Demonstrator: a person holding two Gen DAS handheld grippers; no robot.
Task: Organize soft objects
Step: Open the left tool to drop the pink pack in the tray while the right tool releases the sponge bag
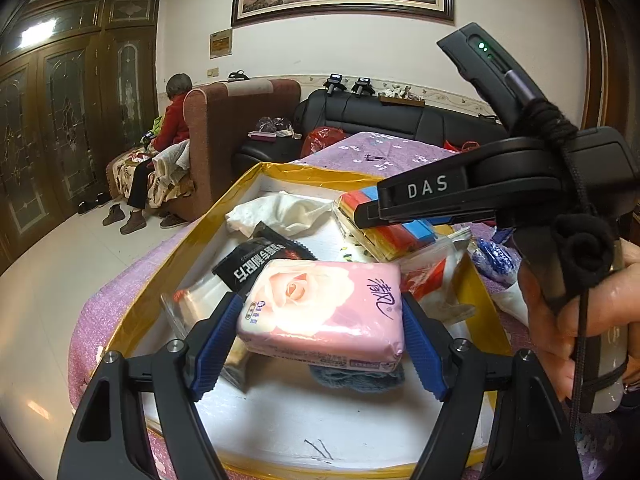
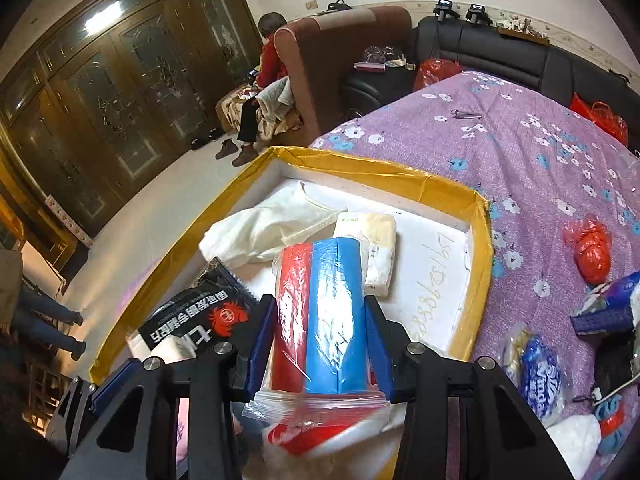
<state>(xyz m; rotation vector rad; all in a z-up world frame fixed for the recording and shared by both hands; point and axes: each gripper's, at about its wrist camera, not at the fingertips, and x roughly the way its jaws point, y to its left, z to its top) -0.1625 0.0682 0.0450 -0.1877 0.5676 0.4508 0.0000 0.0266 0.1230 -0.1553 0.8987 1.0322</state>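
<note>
Left wrist view shows the left tool (image 1: pixel 322 334) pinching a pink rose-printed tissue pack (image 1: pixel 326 312) above the yellow-rimmed white box (image 1: pixel 224 200), while the right tool (image 2: pixel 320 344) clamps a bagged red-and-blue cloth roll (image 2: pixel 324 312); lowering and releasing likely comes next.

Purple floral bedspread (image 2: pixel 540 168) carries gold-rimmed white box (image 2: pixel 482 240), red bag (image 2: pixel 592 252), blue tissue packs (image 2: pixel 540 372).

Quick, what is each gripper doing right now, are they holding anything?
Left gripper: closed on the pink tissue pack, held over the box.
Right gripper: closed on the bagged red and blue cloths.
</note>
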